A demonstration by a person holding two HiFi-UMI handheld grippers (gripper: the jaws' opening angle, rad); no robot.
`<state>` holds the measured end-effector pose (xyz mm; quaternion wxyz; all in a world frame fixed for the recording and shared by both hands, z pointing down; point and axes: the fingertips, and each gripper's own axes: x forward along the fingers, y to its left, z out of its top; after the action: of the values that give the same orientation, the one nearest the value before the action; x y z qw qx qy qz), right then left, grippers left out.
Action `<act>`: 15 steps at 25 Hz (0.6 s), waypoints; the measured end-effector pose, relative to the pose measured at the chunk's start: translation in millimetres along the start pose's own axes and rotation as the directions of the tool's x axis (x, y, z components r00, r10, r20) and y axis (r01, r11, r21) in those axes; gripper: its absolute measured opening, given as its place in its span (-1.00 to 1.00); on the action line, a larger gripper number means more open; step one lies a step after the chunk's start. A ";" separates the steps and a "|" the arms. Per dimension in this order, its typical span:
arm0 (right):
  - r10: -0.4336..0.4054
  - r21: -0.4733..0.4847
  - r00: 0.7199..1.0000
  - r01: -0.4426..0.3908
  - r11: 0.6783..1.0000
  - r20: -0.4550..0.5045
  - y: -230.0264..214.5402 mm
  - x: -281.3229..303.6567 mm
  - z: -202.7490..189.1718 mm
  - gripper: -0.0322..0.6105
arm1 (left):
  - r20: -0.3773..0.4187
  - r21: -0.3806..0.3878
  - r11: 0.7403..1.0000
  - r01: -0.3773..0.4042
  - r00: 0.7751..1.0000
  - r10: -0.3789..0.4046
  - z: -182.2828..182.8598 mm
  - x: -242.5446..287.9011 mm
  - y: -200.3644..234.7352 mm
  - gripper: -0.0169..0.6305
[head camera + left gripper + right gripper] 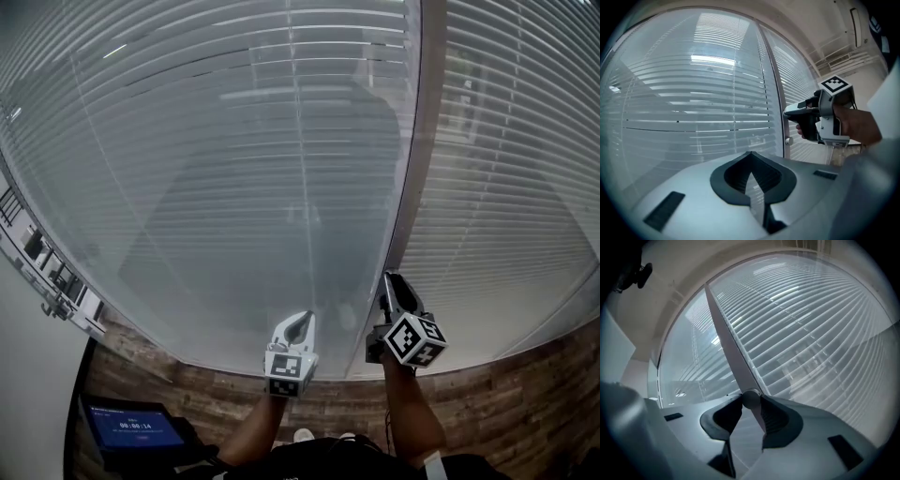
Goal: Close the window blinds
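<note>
Item: blind-tilt knob (751,400), round, on the window frame post (725,341) between 2 panes of slatted blinds (811,333).
Right gripper (751,397): 2 jaws clamped on knob.
Left gripper (750,153): tips together, empty, facing the left pane, beside the right gripper.

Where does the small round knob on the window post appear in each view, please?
Head view: not visible; the right claw reaches the post there.
Left gripper view: knob right of middle, on the post, at the right claw's tip.
Right gripper view: knob low centre, gripped in that claw.
Shared landmark: the post.
</note>
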<state>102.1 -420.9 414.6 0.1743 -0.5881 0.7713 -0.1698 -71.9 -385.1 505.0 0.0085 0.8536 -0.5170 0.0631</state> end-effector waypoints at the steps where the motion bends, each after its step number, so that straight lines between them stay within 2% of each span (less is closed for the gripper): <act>1: -0.004 -0.022 1.000 0.004 1.000 0.003 -0.7 -0.6 -0.1 -0.49 | -0.002 0.002 1.000 -0.001 1.000 0.001 -0.9 -0.6 0.4 -0.95; 3: -0.029 -0.144 1.000 0.028 0.989 -0.010 -2.7 -0.6 -1.6 -0.50 | -0.006 0.004 1.000 -0.006 1.000 0.006 -2.4 -1.7 1.9 -0.95; 4: -0.051 -0.241 0.998 0.044 0.970 -0.024 -1.7 -0.2 -1.6 -0.50 | -0.009 0.004 1.000 -0.009 1.000 0.009 -3.3 -1.9 3.1 -0.95; 6: -0.079 -0.417 0.996 0.055 0.907 -0.039 0.0 2.2 -1.7 -0.50 | -0.015 0.005 1.000 -0.010 1.000 0.010 -5.2 -2.1 4.3 -0.95; 8: -0.094 -0.534 0.994 0.047 0.844 -0.061 0.5 3.9 -2.7 -0.50 | -0.015 -0.002 1.000 -0.008 1.000 0.008 -4.5 -2.6 2.6 -0.95; 12: -0.136 -0.718 0.986 0.028 0.695 -0.093 9.1 4.8 -4.4 -0.50 | -0.014 0.001 1.000 -0.004 1.000 0.004 -4.2 -3.2 0.3 -0.95; 15: -0.184 -0.842 0.978 0.013 0.539 -0.103 11.8 4.5 -5.2 -0.50 | -0.014 0.017 1.000 0.004 1.000 -0.004 -3.4 -1.6 -1.7 -0.95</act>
<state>88.6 -422.0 413.4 -0.2069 -0.6245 0.7365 0.1572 -71.5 -382.7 508.3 0.0049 0.8542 -0.5146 0.0735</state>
